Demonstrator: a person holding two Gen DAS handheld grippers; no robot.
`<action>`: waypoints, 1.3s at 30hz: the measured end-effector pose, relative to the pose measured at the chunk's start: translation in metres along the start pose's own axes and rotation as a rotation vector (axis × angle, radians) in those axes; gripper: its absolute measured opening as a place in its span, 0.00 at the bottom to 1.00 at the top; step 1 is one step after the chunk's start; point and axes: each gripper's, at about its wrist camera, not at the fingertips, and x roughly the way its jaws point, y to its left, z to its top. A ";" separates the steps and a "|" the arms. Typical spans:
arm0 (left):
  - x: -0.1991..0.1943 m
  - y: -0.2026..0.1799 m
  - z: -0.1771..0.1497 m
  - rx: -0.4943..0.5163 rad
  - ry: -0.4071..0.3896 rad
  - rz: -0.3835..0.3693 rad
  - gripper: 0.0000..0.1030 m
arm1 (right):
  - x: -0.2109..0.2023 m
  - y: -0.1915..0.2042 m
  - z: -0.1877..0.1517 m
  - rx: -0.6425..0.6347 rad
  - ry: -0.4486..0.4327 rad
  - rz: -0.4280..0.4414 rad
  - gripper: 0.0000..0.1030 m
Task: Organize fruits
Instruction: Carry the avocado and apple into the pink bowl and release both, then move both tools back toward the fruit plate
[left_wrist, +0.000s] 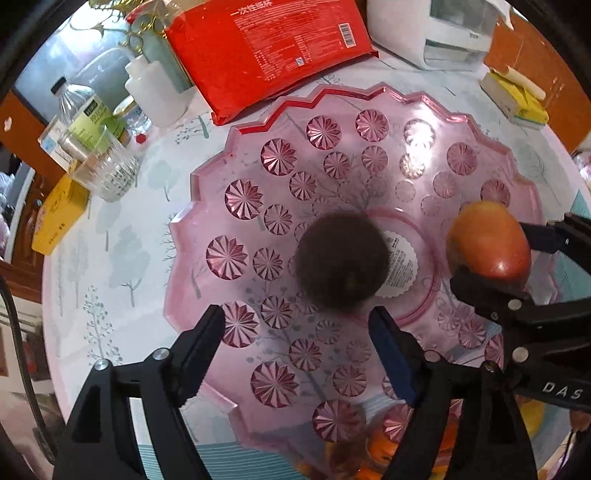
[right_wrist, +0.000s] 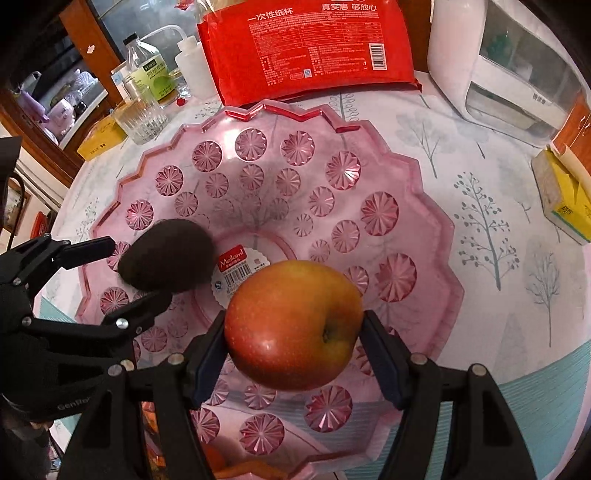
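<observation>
The left gripper (left_wrist: 297, 325) pointed steeply downward with its jaws spread wide, the pads touching nothing. The right gripper (right_wrist: 295, 332) pointed down at a similar pitch just beside it, its jaws set apart at about the same width and both pads pressed against what they held. A dark-gloved hand (right_wrist: 48, 373) gripped the left gripper's body.

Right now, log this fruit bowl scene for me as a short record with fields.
bowl: pink plastic bowl on the table, label in its centre
left gripper: open, dark fruit lying free just beyond its fingertips, blurred
right gripper: shut on apple, over the bowl
behind bowl: red packet, glass, bottles
</observation>
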 end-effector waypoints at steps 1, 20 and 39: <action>-0.001 -0.001 0.000 0.005 -0.001 0.006 0.81 | -0.001 0.000 -0.001 0.000 0.001 0.002 0.68; -0.048 0.014 -0.025 -0.057 -0.017 -0.036 0.89 | -0.041 0.003 -0.006 0.036 -0.077 0.031 0.71; -0.118 0.017 -0.062 -0.108 -0.095 -0.036 0.89 | -0.111 0.019 -0.035 -0.024 -0.156 0.014 0.71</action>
